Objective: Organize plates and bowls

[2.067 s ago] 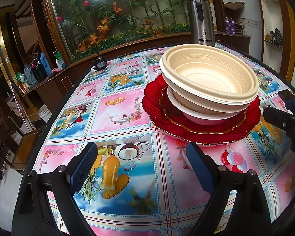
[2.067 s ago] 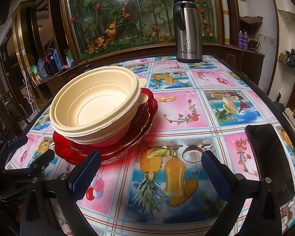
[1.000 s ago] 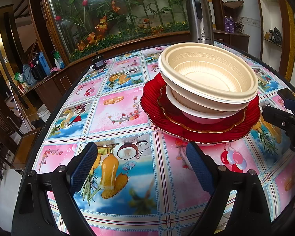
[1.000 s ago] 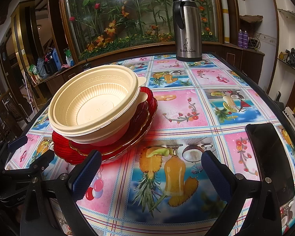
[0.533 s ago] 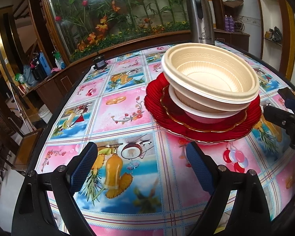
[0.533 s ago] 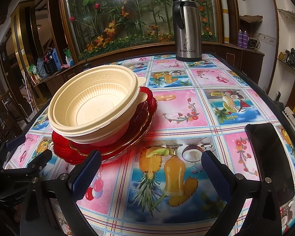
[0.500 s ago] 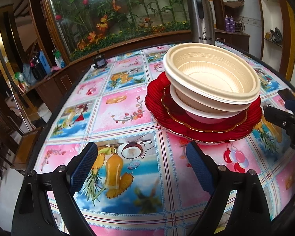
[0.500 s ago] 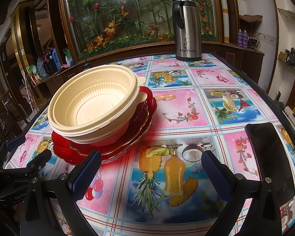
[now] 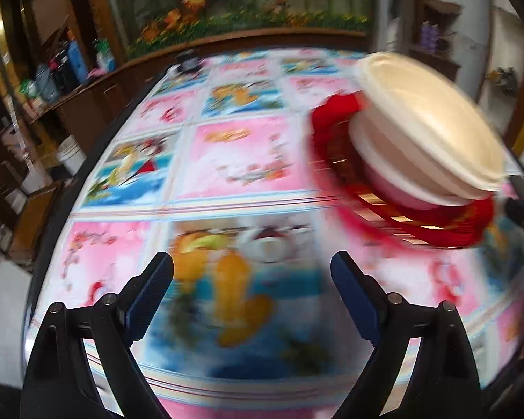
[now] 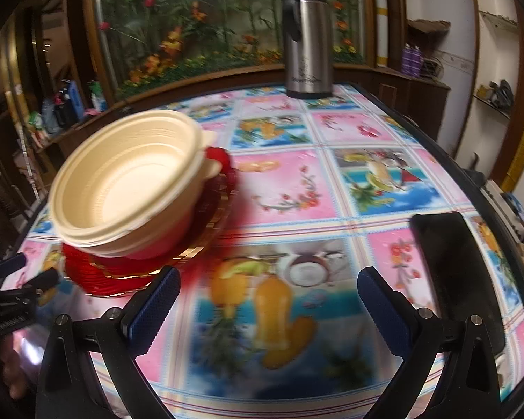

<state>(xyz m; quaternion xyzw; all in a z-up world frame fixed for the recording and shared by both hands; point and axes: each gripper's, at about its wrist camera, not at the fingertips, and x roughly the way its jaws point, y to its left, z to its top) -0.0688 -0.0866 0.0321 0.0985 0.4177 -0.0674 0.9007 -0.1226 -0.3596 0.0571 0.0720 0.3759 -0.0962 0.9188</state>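
One stack stands on the table: cream bowls [image 9: 426, 132] [image 10: 129, 181] nested on a pink bowl [image 9: 405, 195], on red plates [image 9: 447, 230] [image 10: 122, 272] with gold rims. My left gripper [image 9: 251, 265] is open over the tablecloth, left of the stack and in front of it, with nothing between its blue pads. My right gripper [image 10: 269, 279] is open too, empty, to the right of the stack and nearer than it. Each gripper shows at the edge of the other's view, the left gripper [image 10: 21, 279] beside the plates. Both views are blurred.
A steel thermos jug [image 10: 307, 42] stands at the table's far edge. A black phone [image 10: 450, 272] lies at the right. The fruit-patterned tablecloth [image 10: 286, 188] covers the round table. A small dark object [image 9: 188, 63] sits far left. Shelves and a flower display surround the table.
The left wrist view has swung left, so the stack now sits at its right edge and looks blurred. The right wrist view turned slightly right. Both grippers stayed open and the stack stayed put.
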